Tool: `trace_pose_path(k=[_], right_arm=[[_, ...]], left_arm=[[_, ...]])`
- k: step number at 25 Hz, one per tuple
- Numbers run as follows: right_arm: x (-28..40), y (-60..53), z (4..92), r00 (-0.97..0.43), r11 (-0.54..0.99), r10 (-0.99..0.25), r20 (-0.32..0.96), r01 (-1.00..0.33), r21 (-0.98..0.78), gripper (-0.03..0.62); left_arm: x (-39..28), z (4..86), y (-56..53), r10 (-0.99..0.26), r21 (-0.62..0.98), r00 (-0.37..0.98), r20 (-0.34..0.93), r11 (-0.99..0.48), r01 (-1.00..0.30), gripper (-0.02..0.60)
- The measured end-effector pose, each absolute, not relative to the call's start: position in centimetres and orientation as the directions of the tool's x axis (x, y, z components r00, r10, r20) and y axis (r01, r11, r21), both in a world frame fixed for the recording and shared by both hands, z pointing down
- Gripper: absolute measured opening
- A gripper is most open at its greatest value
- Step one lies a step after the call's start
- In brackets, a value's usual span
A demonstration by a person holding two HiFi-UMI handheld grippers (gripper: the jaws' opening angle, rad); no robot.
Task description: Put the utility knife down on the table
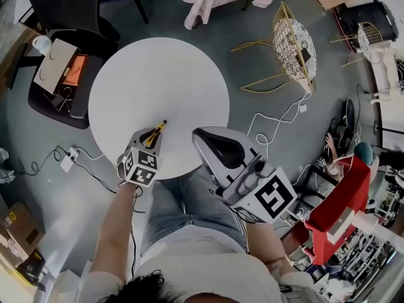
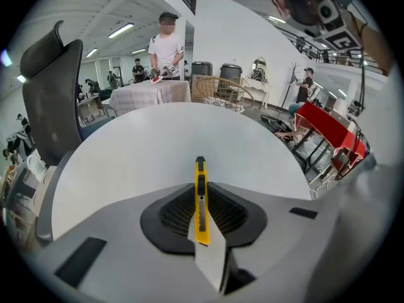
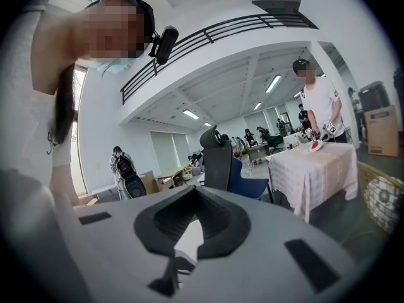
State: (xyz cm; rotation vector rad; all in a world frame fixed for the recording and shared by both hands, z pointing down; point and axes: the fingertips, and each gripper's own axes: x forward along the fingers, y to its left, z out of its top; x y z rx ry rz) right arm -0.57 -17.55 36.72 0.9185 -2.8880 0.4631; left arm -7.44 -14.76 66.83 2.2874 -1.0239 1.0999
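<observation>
A yellow utility knife sticks out forward from my left gripper, which is shut on it over the near edge of the round white table. In the left gripper view the knife stands on edge between the dark pads of the left gripper, its tip over the white table; I cannot tell whether it touches. My right gripper is raised beside the table's near right edge. In the right gripper view it is shut and holds nothing, aimed out into the room.
A black office chair with a cardboard piece on it stands left of the table. A wire-frame chair is at the far right, white cables lie on the floor, and a red object stands at my right.
</observation>
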Motion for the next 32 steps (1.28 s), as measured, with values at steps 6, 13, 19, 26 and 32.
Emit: trace_pose_path(k=[6,13,19,26,32], right_arm=[[-0.6,-17.8,37.0,-0.820,0.778,-0.548,0.164,-0.572,-0.261,0.008],[-0.3,-17.6,36.6,-0.822,0.783,-0.547,0.156,-0.569,-0.252,0.008],[-0.6,-17.2,36.3,-0.827,0.789,-0.543,0.149,-0.562,-0.247,0.008],[-1.2,-16.4,35.1,-0.835,0.804,-0.535,0.128,-0.550,-0.225,0.008],[-2.5,-15.3,33.7,-0.847,0.824,-0.520,0.110,-0.531,-0.198,0.008]], left_arm=[[-7.6,67.0,-14.9,-0.444,0.053,0.430,0.786,-0.645,-0.762,0.067],[-7.5,66.8,-14.6,-0.437,0.098,0.456,0.775,-0.629,-0.771,0.075],[-8.0,66.2,-14.9,-0.461,0.084,0.444,0.768,-0.615,-0.784,0.076],[-8.5,63.9,-15.1,-0.511,0.056,0.442,0.737,-0.606,-0.794,0.012],[-8.9,60.3,-15.1,-0.559,0.048,0.468,0.685,-0.605,-0.794,0.009]])
